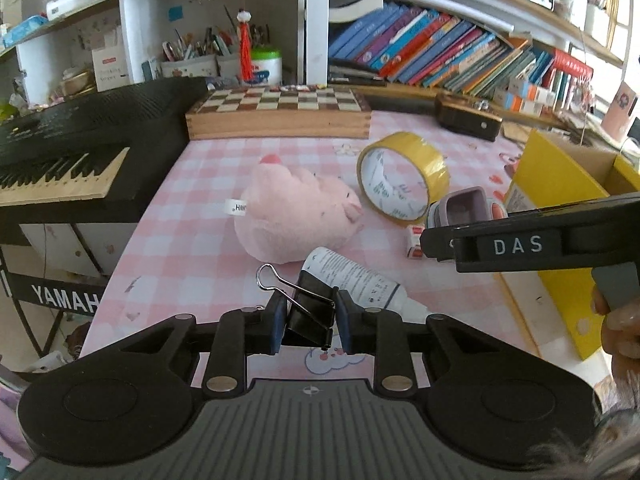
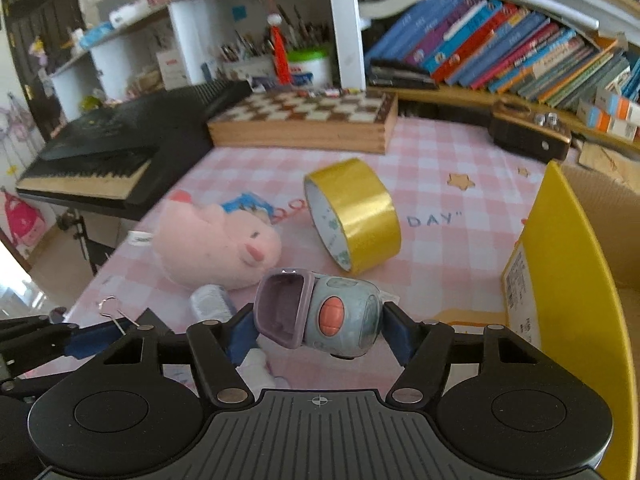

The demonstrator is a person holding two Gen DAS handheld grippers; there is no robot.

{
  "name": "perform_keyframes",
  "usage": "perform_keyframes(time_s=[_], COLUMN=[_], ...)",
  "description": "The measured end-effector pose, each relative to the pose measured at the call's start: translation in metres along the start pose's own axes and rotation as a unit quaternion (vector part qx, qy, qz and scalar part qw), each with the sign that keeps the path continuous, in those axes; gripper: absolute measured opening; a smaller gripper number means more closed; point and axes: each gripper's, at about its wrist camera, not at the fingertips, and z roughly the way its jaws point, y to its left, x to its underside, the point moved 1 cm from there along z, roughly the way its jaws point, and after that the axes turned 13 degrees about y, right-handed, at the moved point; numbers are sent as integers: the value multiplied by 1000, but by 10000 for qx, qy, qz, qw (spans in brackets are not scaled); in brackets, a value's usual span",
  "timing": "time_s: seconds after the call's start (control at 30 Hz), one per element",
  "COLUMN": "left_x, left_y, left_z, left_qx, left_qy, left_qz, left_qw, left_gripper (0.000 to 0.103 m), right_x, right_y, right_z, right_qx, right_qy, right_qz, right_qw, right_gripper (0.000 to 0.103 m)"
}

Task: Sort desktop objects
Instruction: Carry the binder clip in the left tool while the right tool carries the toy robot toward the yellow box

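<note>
My left gripper (image 1: pixel 311 322) clamps a black binder clip (image 1: pixel 310 312) between its blue-padded fingers, raised over the pink checked tabletop (image 1: pixel 192 208). My right gripper (image 2: pixel 318 330) pinches a grey-blue toy (image 2: pixel 320 314) with an orange button, its fingers pressed to either side. Just beyond the left fingers lies a white bottle (image 1: pixel 352 278), then a pink plush pig (image 1: pixel 296 212). A roll of yellow tape (image 2: pixel 354 214) stands ahead of the right fingers, a yellow box (image 2: pixel 560 264) to their right.

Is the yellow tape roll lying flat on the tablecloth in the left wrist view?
No. The yellow tape roll stands on its edge, its open core facing the camera, beside the pink plush toy.
</note>
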Motion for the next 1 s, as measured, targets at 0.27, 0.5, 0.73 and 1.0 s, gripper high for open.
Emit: perform_keyframes(time_s=[0.27,0.5,0.73,1.0], left_x=[15,33,53,81], left_y=[7,15,12,1], left_z=[-33,-69,-104,-127], left_qx=[286,577,847,1083], left_qy=[-178,-307,-492,-469], left_qz=[-293,-444,-471,-247], left_qw=[9990,9969,9941,9927], left_gripper=[24,24,24,24], right_x=[21,46,73,108], right_y=[5,11,17,22], right_z=[-31,-63,-97,-120], right_qx=[-58,-178,-259,-152], right_qy=[-121,-139,-226,-258], right_qz=[-4,-32,-38,142], right_qw=[9999,9997,9994,9995], right_gripper=[67,67,67,67])
